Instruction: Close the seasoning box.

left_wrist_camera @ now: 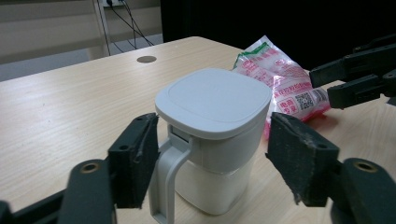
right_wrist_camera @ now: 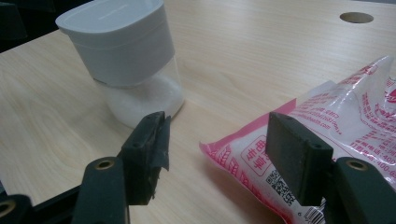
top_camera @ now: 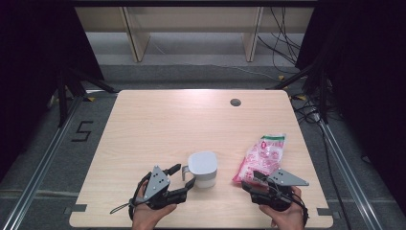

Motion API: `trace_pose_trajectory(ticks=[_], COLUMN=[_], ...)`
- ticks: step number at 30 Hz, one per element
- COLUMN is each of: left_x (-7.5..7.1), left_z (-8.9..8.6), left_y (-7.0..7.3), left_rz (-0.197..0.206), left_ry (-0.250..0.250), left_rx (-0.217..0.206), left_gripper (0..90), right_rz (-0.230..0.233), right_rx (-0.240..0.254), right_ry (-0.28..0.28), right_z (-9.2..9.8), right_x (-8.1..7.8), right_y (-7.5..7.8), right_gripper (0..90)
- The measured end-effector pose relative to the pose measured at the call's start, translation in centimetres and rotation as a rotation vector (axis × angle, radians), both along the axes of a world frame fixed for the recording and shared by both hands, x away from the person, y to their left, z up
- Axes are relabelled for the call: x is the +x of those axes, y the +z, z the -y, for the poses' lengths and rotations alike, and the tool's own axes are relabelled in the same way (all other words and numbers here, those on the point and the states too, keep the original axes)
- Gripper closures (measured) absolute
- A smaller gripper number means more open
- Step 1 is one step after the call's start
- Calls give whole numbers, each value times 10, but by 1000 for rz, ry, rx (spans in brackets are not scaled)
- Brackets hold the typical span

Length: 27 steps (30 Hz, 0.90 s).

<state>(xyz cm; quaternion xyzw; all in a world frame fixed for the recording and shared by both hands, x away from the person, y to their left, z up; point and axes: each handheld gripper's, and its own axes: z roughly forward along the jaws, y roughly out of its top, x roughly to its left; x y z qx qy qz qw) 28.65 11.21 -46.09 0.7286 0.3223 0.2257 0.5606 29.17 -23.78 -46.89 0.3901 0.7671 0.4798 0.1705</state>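
Note:
A white lidded container [top_camera: 203,167] with a side handle [left_wrist_camera: 168,177] stands near the front of the wooden table [top_camera: 182,124], with white powder in its clear lower part [right_wrist_camera: 144,98]. My left gripper [left_wrist_camera: 215,158] is open, its pads either side of the container and handle, neither pressing. To its right lies a pink and white plastic bag [top_camera: 261,155]. My right gripper [right_wrist_camera: 219,156] is open, with the bag's near corner [right_wrist_camera: 243,154] between its pads. In the high view the left gripper [top_camera: 183,176] and right gripper [top_camera: 258,179] are at the front edge.
A round cable hole [top_camera: 235,102] sits in the table's far right part. Wooden furniture legs [top_camera: 136,38] and cables [top_camera: 282,43] stand on the floor beyond the table. Metal rails [top_camera: 43,163] run along both sides. Dark curtains flank the scene.

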Motion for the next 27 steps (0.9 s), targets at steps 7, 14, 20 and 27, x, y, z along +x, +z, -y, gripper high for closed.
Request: trace_pose_trajectory(ticks=[7,14,20,27], left_x=[-4,-9,-18,-25], left_z=[4,5,4,7], left_y=[-11,-16,-17,-21], left_rz=[-48,-57,-41,-39], left_ry=[2,-2,0,-16], left_rx=[-27,-32,-26,-21], left_gripper=[231,200,190,182], right_rz=[-10,-2,-31,-11], right_rx=[15,-17,2,-13], right_ry=[2,28,19,50], right_z=[-1,0,-4,-7], right_x=[0,1,-1,0], right_y=[-1,-1,-2,-3], right_gripper=[387,385,383,374])
